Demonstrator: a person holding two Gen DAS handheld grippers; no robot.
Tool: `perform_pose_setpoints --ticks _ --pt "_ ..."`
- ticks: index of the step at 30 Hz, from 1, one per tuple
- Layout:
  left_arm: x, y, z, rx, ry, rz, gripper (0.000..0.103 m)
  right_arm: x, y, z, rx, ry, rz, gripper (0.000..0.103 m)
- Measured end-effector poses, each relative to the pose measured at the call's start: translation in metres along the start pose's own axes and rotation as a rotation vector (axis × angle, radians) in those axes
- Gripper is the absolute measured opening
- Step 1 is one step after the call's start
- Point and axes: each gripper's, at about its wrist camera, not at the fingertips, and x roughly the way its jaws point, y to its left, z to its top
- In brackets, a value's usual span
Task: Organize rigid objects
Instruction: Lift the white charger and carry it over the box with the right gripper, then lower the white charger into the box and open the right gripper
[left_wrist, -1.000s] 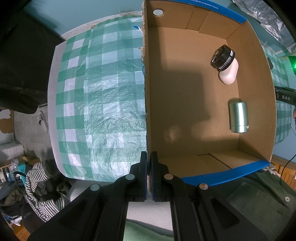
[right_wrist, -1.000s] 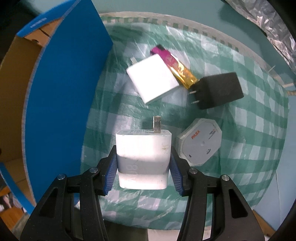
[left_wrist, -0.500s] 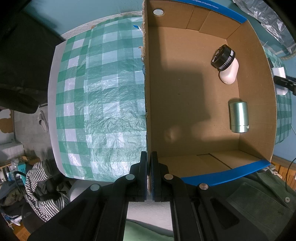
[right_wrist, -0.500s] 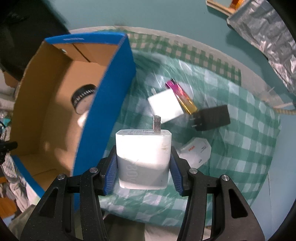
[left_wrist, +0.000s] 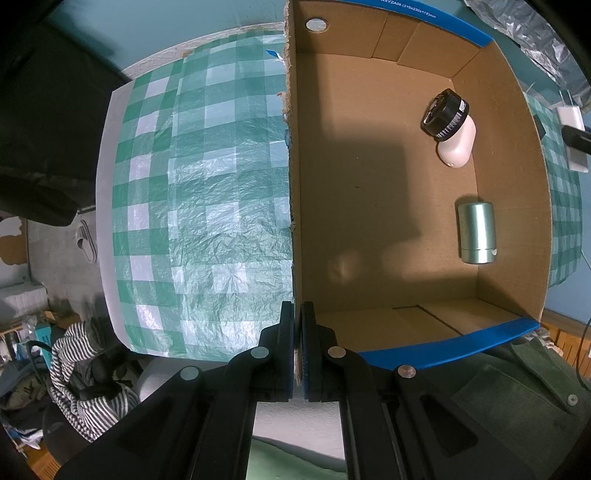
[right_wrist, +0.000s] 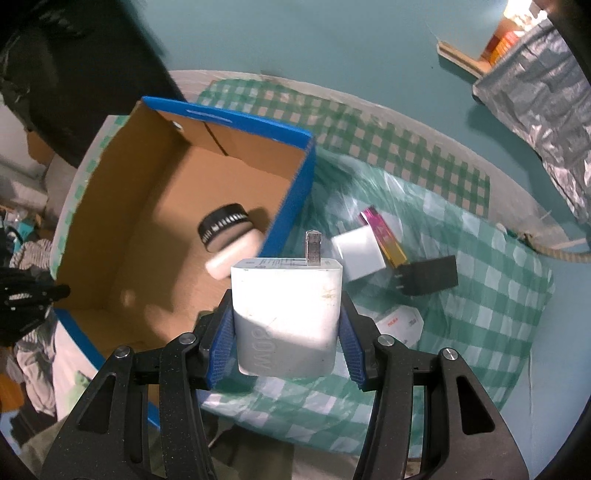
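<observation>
My right gripper (right_wrist: 286, 317) is shut on a white wall charger (right_wrist: 286, 314), prong forward, held high above the right wall of the blue-edged cardboard box (right_wrist: 295, 177). My left gripper (left_wrist: 297, 321) is shut on the box's left wall (left_wrist: 291, 184) at its near corner. Inside the box lie a pink jar with a black lid (left_wrist: 448, 127) and a metal cylinder (left_wrist: 476, 232). On the green checked cloth lie a white block (right_wrist: 356, 253), a pink-gold bar (right_wrist: 384, 238), a black adapter (right_wrist: 430, 275) and a white octagonal disc (right_wrist: 400, 325).
The box sits on a round table with a green checked cloth (left_wrist: 207, 192). A silver foil bag (right_wrist: 535, 92) lies at the far right. Striped clothes (left_wrist: 74, 362) lie on the floor at the left.
My right gripper has risen and moved left with the white charger, so the inside of the box now shows below it. My left gripper has kept its hold on the box wall.
</observation>
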Motion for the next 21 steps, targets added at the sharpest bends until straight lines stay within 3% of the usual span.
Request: perform_pose_setpoints --ticks 10,21 --pt "-0.001 0.0 0.0 0.001 -0.001 0.001 0.004 0.001 0.028 0.017 -0.055 -0.003 0.024 0.052" --pt "0.0 0.001 0.0 0.0 -0.002 -0.002 0.004 0.032 0.055 0.028 -0.098 0.045 0.026 0.052"
